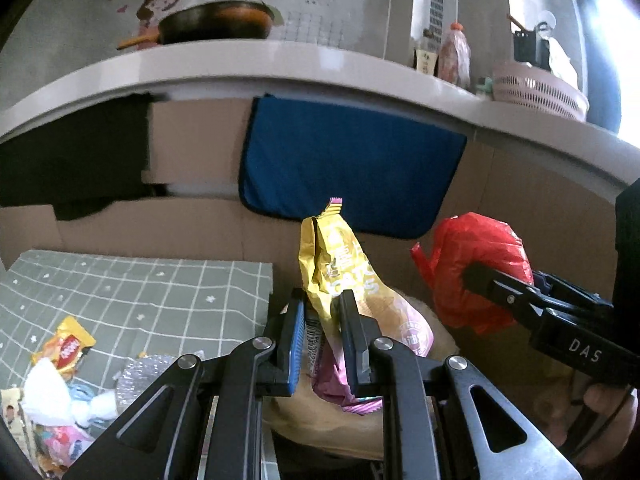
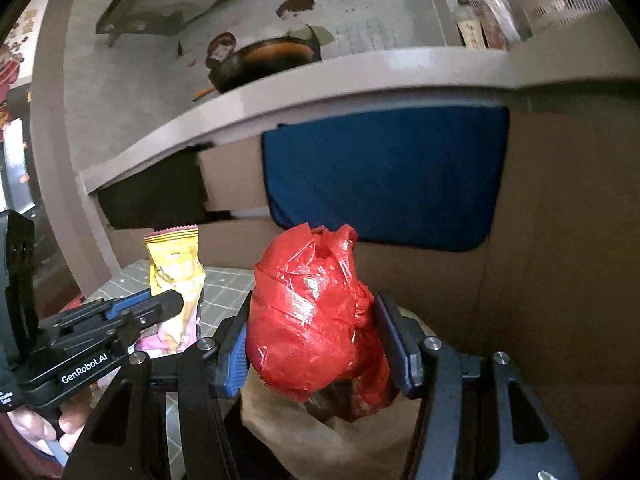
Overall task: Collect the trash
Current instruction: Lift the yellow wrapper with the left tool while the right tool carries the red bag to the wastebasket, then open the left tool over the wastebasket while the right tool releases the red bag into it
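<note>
My left gripper (image 1: 322, 304) is shut on a yellow and pink snack wrapper (image 1: 340, 268) that stands up between its jaws. The same wrapper (image 2: 176, 272) and the left gripper (image 2: 168, 304) show at the left of the right wrist view. My right gripper (image 2: 312, 332) is shut on a crumpled red plastic bag (image 2: 308, 316), which bulges between the pads. That red bag (image 1: 472, 264) with the right gripper (image 1: 476, 280) sits at the right of the left wrist view. Below both loads lies a tan paper bag (image 2: 320, 436), partly hidden.
A low table with a grey checked cloth (image 1: 132, 292) holds several wrappers and tissues (image 1: 60, 388) at the left. Cardboard (image 2: 560, 240) and a blue cloth (image 1: 348, 168) hang under a white counter (image 1: 280, 64) that carries a pan (image 1: 216, 22), bottles and a pink basket (image 1: 536, 92).
</note>
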Tool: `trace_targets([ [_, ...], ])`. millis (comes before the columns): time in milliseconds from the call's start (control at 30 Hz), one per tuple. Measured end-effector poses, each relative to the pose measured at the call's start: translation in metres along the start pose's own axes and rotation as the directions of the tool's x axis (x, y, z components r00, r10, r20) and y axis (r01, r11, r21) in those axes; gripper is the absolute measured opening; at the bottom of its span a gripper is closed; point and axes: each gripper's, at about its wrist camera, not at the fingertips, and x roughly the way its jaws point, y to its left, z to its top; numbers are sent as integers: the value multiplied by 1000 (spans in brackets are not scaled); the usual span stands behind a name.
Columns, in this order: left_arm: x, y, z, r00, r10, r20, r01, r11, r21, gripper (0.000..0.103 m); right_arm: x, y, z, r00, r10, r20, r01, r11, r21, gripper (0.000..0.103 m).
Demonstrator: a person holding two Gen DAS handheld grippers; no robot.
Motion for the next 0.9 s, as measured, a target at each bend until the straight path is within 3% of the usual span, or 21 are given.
trace_targets([
  [467, 48, 9, -16, 995, -19, -94, 17, 1000, -22, 18, 40, -22, -14, 997, -20, -73, 23, 999, 38, 53],
  [900, 68, 16, -20, 989, -48, -141, 41, 998, -52, 18, 52, -26, -26, 993, -29, -111, 33, 999, 36, 55],
])
